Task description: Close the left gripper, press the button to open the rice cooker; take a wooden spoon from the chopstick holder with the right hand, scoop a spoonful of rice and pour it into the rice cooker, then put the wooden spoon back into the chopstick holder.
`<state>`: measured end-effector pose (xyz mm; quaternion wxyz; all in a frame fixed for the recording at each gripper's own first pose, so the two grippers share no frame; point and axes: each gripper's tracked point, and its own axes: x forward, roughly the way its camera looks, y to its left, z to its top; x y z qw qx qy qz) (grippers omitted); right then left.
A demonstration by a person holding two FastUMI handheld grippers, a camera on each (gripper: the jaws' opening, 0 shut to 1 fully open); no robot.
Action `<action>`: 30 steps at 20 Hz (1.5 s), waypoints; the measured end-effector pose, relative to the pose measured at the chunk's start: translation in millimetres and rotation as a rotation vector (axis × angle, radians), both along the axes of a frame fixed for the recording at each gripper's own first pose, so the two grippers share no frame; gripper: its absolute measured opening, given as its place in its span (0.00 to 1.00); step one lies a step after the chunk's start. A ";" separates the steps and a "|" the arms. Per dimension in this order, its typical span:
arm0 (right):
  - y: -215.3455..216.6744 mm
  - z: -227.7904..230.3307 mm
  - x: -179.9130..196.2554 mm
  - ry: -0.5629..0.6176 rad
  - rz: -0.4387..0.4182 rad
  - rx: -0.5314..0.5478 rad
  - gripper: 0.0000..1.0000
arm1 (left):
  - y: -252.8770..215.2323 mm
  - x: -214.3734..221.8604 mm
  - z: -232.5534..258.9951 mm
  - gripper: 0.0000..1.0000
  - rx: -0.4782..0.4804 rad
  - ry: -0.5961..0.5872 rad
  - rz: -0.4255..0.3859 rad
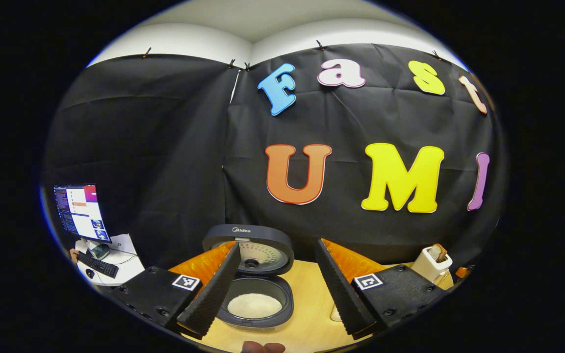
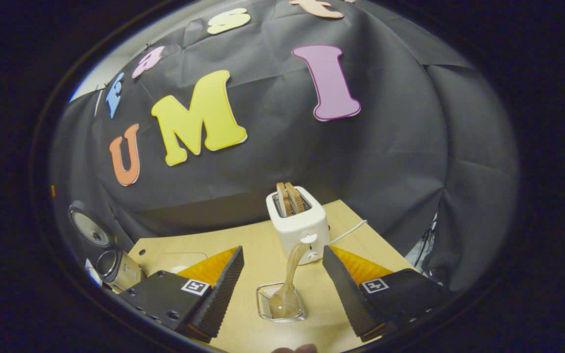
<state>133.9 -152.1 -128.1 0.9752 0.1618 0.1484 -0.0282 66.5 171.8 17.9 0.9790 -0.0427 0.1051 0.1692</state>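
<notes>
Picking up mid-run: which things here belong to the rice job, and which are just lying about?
Job:
rice cooker, lid up, rice inside
wooden spoon standing in chopstick holder
left gripper, open
right gripper, open

Lying about:
toaster
monitor
keyboard

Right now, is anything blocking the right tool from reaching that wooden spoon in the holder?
Nothing visible does. The right tool is open, and the wooden spoon stands in the chopstick holder between its fingers. The toaster sits behind it.
</notes>
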 end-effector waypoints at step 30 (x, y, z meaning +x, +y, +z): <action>-57.3 51.6 -96.5 -0.054 -0.220 -0.060 0.99 | 135.5 113.6 -75.6 1.00 -0.129 0.425 0.025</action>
